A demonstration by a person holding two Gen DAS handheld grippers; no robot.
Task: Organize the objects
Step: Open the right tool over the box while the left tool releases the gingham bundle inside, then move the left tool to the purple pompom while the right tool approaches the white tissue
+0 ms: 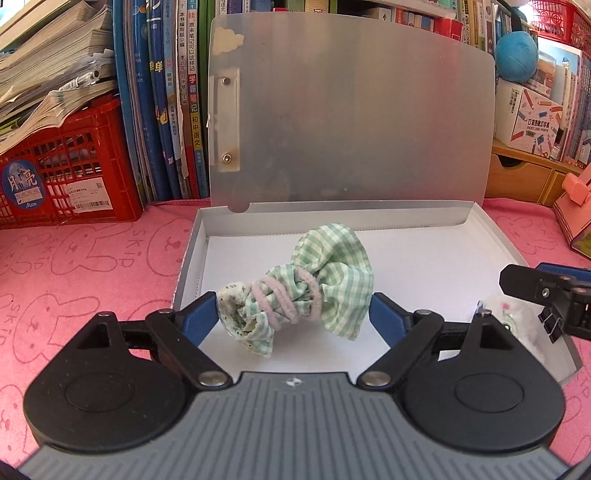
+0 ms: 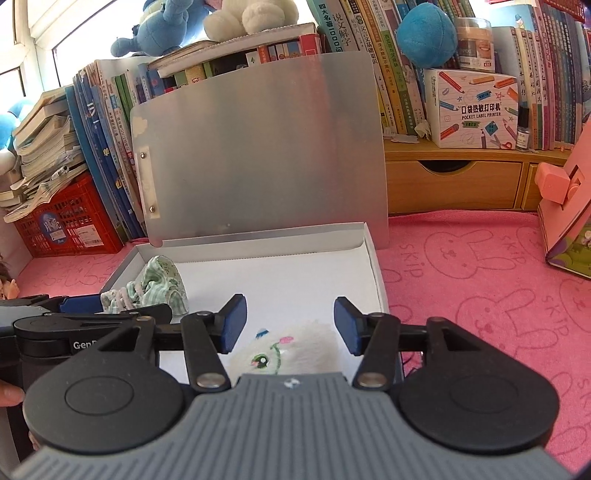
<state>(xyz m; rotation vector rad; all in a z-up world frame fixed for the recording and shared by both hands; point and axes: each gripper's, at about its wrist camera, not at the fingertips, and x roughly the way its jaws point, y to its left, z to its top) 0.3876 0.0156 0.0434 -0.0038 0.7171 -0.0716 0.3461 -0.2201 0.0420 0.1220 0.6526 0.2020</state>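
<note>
A grey box (image 1: 188, 254) with a white floor lies open on the pink mat, and its lid (image 1: 351, 122) stands upright at the back. A green checked cloth bundle (image 1: 325, 280), wound with a pink hair tie, rests on the box floor. My left gripper (image 1: 291, 314) is open around it, the blue pads just beside the cloth on either side. A white fluffy item (image 2: 295, 350) with an embroidered flower lies near the box's front edge. My right gripper (image 2: 290, 325) is open above it, and its pads are clear of the fluff. The bundle (image 2: 155, 288) also shows in the right wrist view.
A red crate (image 1: 74, 173) under stacked papers and a row of books (image 1: 173, 92) stand at the back left. A wooden drawer shelf (image 2: 454, 184) carries a label printer box (image 2: 476, 107) and a blue plush ball (image 2: 424, 33). A pink object (image 2: 565, 221) stands at the right.
</note>
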